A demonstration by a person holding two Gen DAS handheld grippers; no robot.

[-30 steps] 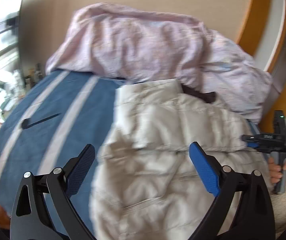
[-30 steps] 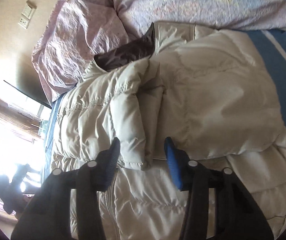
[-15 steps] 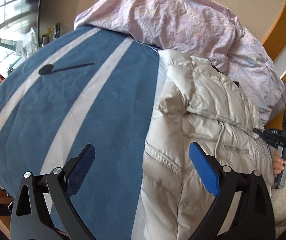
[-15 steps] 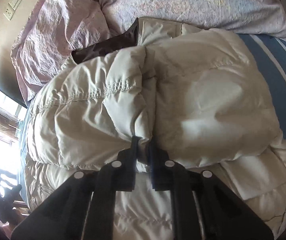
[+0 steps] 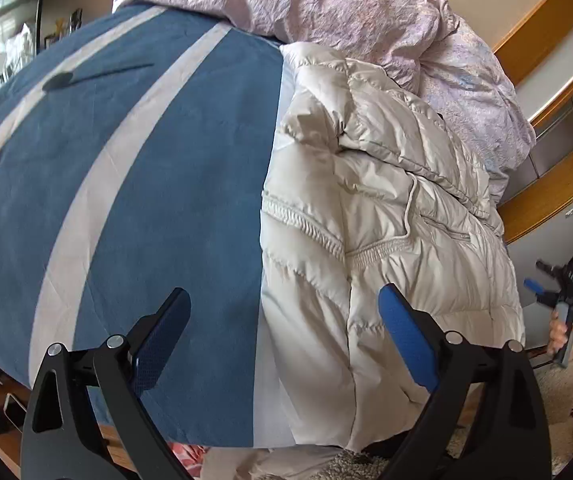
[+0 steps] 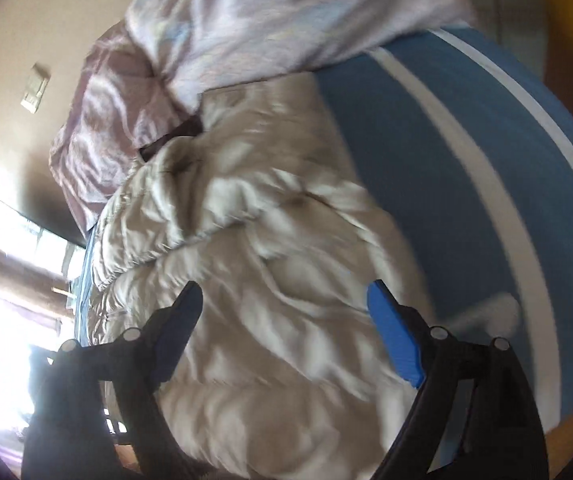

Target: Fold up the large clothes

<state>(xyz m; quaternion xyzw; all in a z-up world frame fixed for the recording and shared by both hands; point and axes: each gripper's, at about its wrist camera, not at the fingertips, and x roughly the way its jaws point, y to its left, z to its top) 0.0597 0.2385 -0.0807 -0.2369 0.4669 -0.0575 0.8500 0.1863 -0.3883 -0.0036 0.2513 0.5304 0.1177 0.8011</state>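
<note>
Closest in, the left gripper [image 5: 282, 320] hangs with fingers spread wide and empty, straddling the line where the puffy cream jacket [image 5: 386, 200] meets the blue striped bedspread [image 5: 146, 168] at the bed's near edge. The right gripper [image 6: 284, 312] is over the jacket too, its fingers opening, nothing pinched between them; that view is smeared with motion. In the left view it shows off past the bed's right side [image 5: 558, 292].

The jacket lies along the right half of the bed, sleeve folded over its body, collar end up against the crumpled pink duvet [image 5: 366, 16] at the far edge. A thin dark object [image 5: 86, 76] lies out on the far left of the spread.

My read: the next fold should take the hem. Grab both near corners low, lift together and carry them toward the collar, so the padding doesn't spring back.

Against half a second earlier: the right fingers were clamped on the sleeve cuff; now they've let go and swung away.
</note>
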